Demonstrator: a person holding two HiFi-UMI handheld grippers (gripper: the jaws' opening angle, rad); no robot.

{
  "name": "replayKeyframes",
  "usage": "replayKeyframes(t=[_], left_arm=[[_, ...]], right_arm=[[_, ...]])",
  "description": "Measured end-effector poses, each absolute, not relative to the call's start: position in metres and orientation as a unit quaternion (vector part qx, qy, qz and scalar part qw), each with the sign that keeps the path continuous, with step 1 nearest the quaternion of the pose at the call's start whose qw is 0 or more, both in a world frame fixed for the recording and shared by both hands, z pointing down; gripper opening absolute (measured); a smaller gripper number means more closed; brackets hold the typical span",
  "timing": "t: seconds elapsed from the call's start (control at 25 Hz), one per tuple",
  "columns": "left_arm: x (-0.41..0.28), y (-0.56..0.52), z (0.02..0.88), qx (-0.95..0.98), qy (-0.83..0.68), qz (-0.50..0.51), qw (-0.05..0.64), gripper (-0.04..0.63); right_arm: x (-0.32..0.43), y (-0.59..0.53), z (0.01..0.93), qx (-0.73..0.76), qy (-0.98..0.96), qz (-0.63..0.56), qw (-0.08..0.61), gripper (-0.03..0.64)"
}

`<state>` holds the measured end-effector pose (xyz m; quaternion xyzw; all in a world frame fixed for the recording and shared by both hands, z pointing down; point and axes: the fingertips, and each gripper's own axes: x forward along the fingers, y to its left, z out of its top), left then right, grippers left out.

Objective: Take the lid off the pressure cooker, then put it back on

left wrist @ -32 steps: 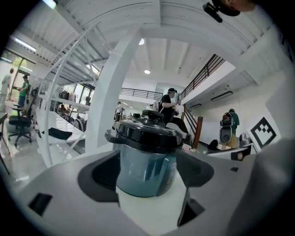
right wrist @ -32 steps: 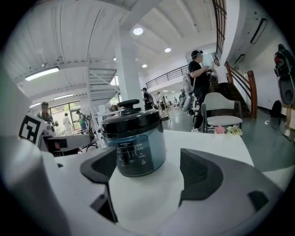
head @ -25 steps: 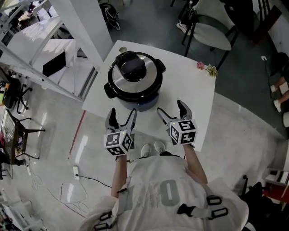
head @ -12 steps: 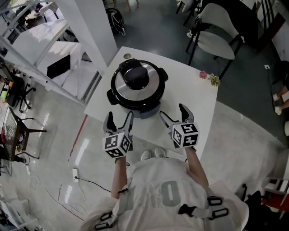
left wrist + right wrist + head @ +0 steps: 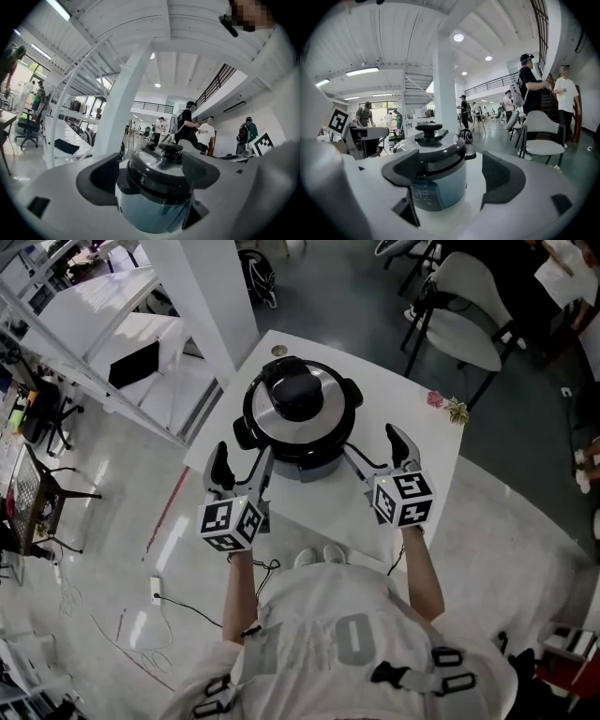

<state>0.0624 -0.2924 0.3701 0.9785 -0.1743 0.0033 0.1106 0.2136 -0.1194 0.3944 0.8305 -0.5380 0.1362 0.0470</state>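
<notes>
White table (image 5: 433, 451) on pale glossy floor holds the pressure cooker (image 5: 298, 444) far-left, lid (image 5: 298, 395) on. Flower sprig (image 5: 448, 408) far-right. Left gripper (image 5: 242, 467) and right gripper (image 5: 373, 451) flank it, fingers spread, empty.

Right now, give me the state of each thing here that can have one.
lid: on, seated on the pot.
pressure cooker: closed, upright on the white table.
left gripper: open, holding nothing.
right gripper: open, holding nothing.
</notes>
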Motion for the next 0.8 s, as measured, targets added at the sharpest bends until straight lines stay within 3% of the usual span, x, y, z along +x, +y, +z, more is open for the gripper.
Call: replayKeyframes(t=[0.16, 0.44, 0.8], left_arm=[[0.087, -0.292, 0.343, 0.990, -0.117, 0.016, 0.082, 0.402], [0.138, -0.288, 0.316, 0.997, -0.026, 0.061, 0.032, 0.401], [0.173, -0.280, 0.324, 0.993, 0.029, 0.118, -0.012, 0.384]], right_arm=[[0.217, -0.142, 0.361, 0.810, -0.575, 0.095, 0.063, 0.419], [0.211, -0.197, 0.327, 0.720, -0.675, 0.037, 0.155, 0.419], [0.208, -0.249, 0.336, 0.601, -0.767, 0.044, 0.221, 0.416]])
